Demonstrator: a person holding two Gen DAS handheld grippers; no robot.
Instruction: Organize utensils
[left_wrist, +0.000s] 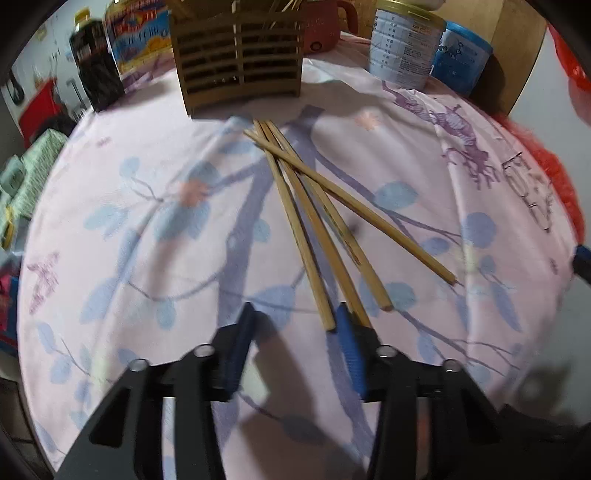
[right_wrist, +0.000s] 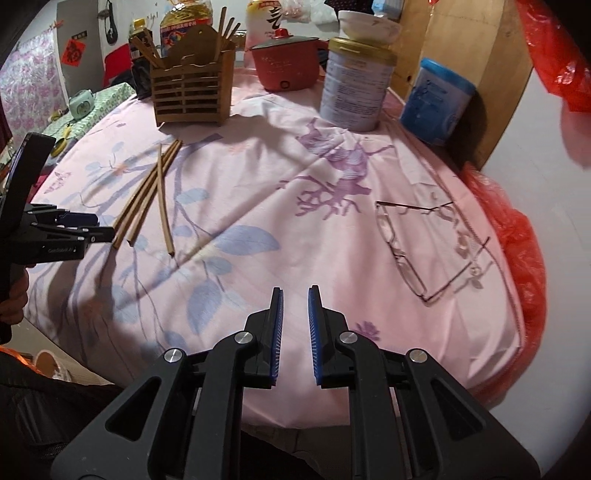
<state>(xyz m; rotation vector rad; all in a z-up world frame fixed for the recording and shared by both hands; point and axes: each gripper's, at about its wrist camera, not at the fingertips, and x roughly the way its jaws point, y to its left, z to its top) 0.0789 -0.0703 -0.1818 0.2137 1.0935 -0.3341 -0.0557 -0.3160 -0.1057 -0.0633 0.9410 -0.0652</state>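
Note:
Several bamboo chopsticks (left_wrist: 314, 218) lie fanned on the pink floral cloth, tips toward a slatted wooden utensil holder (left_wrist: 240, 59) at the back. My left gripper (left_wrist: 297, 314) is open just at the near ends of the chopsticks, its right finger touching one of them. In the right wrist view the chopsticks (right_wrist: 147, 199) lie left of centre, the left gripper (right_wrist: 99, 227) beside their near ends, and the holder (right_wrist: 190, 92) holds several more chopsticks. My right gripper (right_wrist: 295, 295) is open and empty above the cloth near the front edge.
A dark bottle (left_wrist: 96, 66) and an oil jug (left_wrist: 140, 33) stand left of the holder. A red pot (right_wrist: 286, 62), a white tin (right_wrist: 354, 85) and a blue tub (right_wrist: 436, 99) stand at the back right. Glasses (right_wrist: 432, 236) lie on the right.

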